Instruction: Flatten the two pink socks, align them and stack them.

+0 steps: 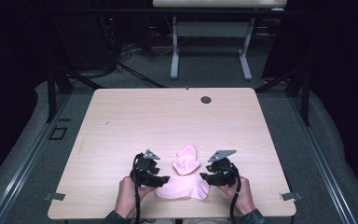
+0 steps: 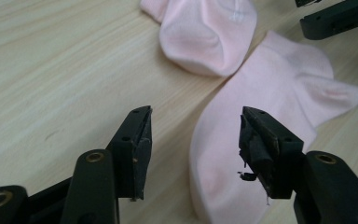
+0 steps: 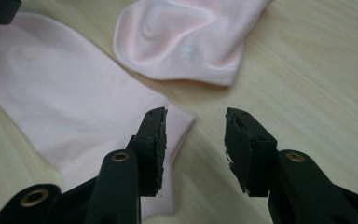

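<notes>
Both tools sit at the near edge of the table point(image 1: 121, 116), jaws parted and holding nothing. Left tool point(image 2: 193, 140) hovers over one end of the flat pink sock point(image 2: 261, 116); right tool point(image 3: 193, 140) hangs over that sock's other end point(image 3: 65, 102), one jaw above the fabric, the other above bare wood. Just beyond, a second, crumpled pink sock point(image 1: 186, 160) lies touching the first. No containers stand on the table.

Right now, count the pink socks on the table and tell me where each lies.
2. One sock lies flat at the near edge between the two grippers; the other sock, bunched up, sits just beyond it, touching it. None looks hidden.
</notes>
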Demonstrator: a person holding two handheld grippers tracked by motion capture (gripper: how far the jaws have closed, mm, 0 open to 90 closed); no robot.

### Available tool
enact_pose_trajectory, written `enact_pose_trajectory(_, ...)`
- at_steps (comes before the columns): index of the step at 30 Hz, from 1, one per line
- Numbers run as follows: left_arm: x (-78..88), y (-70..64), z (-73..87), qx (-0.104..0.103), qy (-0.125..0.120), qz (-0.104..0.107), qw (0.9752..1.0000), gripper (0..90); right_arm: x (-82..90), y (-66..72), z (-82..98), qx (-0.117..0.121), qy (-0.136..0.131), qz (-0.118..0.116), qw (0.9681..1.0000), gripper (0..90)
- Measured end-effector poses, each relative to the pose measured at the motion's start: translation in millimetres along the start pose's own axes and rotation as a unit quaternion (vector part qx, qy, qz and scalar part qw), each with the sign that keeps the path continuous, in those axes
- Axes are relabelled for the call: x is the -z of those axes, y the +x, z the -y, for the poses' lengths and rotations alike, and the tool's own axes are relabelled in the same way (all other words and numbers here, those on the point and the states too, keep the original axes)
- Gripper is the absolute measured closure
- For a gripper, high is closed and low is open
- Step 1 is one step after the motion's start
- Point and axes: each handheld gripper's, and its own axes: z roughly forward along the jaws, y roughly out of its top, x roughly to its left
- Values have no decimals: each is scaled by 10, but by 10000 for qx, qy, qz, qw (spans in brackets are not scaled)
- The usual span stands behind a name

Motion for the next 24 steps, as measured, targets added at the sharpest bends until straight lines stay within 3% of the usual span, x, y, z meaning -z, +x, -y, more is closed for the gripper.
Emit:
enact_pose_trajectory(1,-62,8,-84,59,16,82,9999,452,-3,-19,-17,-46,-11,9,10000,581)
enact_pose_trajectory(5,-151,36,-194,112,17,81,9999,475,-30,-61,-46,-79,-94,73,9999,573)
enact_pose_trajectory(10,-285,71,-341,176,86,-5,9998,482,-45,-107,-56,-183,-210,159,9995,565)
enact_pose_trajectory(13,-413,60,-421,196,247,-203,9993,492,-53,-146,-59,-235,-221,178,9993,560)
enact_pose_trajectory(16,-456,45,-445,205,235,-171,9994,493,-58,-151,-58,-255,-221,176,9993,557)
enact_pose_trajectory(21,-539,-10,-511,71,269,-219,9994,510,-64,-158,-58,-322,-249,201,9990,551)
enact_pose_trajectory(24,-601,-54,-540,-196,358,-363,9985,570,-61,-162,-56,-329,-250,185,9990,550)
